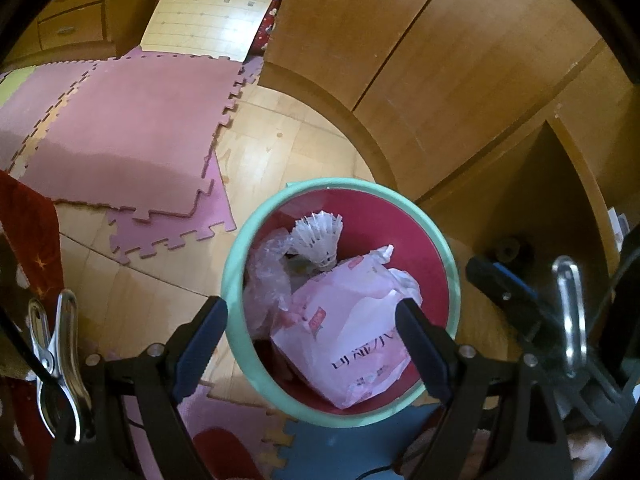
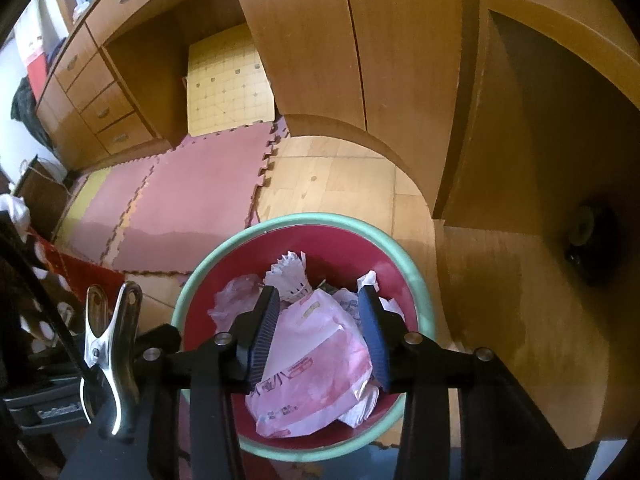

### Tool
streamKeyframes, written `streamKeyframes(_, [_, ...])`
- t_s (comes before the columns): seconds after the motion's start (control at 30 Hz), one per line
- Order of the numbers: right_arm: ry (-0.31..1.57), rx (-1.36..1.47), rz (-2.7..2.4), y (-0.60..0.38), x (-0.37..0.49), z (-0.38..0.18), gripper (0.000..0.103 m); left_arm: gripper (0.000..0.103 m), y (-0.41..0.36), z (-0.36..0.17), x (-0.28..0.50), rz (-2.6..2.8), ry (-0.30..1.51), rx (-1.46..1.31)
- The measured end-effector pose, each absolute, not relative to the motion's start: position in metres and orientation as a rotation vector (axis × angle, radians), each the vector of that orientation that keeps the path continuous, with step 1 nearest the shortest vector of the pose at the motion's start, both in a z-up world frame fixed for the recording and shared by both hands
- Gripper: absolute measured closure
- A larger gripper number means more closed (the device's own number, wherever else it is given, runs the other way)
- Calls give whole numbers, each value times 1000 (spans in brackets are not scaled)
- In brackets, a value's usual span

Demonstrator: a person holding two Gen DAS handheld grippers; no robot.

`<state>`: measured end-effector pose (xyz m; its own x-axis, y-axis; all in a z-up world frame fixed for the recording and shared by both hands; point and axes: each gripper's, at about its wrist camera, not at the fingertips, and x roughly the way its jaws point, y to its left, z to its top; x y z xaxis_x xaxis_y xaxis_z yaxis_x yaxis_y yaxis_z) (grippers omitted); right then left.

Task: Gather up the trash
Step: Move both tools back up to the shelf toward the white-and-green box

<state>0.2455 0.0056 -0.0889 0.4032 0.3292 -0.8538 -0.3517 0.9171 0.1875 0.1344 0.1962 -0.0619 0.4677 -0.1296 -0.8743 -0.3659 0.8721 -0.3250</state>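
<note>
A trash bin with a mint-green rim and red inside stands on the floor. It holds a pink and white plastic package, a white shuttlecock and crumpled clear plastic. My left gripper is open and empty, its fingers spread wide above the bin's near side. My right gripper hangs over the bin with its jaws partly apart on either side of the pink package; I cannot tell whether they touch it. The right gripper also shows in the left wrist view.
Pink foam puzzle mats cover the floor to the left. Wooden cabinets rise behind and right of the bin. A dark round object lies in the shadowed recess at right. Red cloth is at far left.
</note>
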Motion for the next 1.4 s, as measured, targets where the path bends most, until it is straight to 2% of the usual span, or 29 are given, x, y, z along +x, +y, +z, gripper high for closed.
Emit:
streamKeyframes(0.67, [827,-128,625,-15,195,-20,61,14,170,-43,136,127,1065,-477])
streamKeyframes(1.1, [730,-135,648,-56,164,11,61,14,130,6,130,58,986,-405])
streamKeyframes(1.4, [642,-69,602,-105,147,41,61,14,84,60,132,-13,897,-316])
